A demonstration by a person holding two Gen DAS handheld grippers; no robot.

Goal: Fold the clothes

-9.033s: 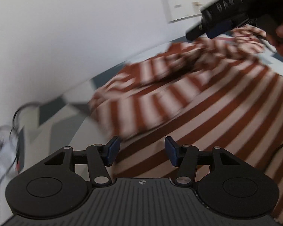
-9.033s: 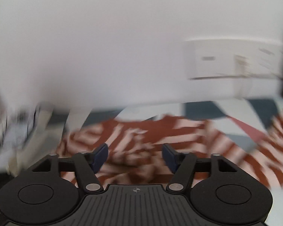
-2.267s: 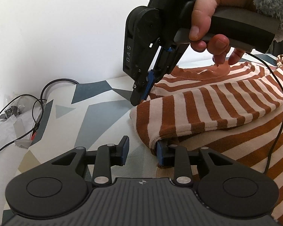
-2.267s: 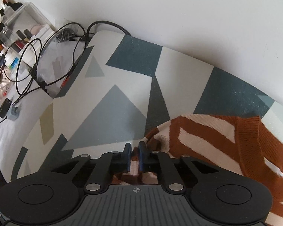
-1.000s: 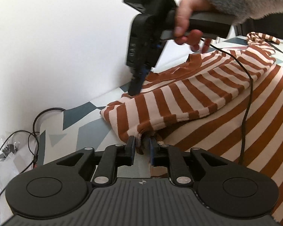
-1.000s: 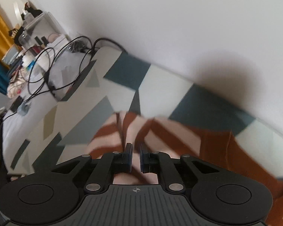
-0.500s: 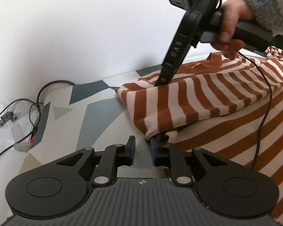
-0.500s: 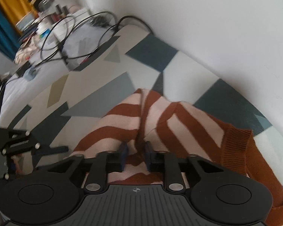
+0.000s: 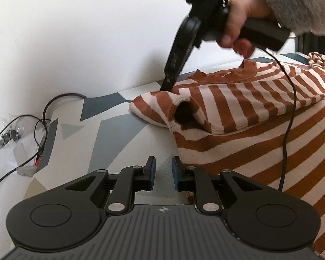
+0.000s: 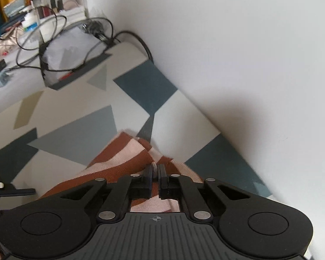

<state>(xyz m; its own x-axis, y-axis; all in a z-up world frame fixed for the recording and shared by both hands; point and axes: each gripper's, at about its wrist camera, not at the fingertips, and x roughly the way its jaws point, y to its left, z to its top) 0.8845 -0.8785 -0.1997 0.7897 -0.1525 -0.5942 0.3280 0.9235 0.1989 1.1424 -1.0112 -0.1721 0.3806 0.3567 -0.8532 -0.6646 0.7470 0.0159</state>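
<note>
Sweater (image 9: pixel 238 106) sleeve now outside left hand-held gripper (image 9: pixel 163 170)

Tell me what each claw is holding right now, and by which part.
Left claw: nothing, its jaws stand apart over the patterned cover. Right claw: the striped sweater, pinched by its folded edge near the wall.

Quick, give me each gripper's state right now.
Left gripper: open, narrow gap, holding nothing.
Right gripper: jaws just opening, nearly together, striped sweater fabric still pinched between them.
</note>
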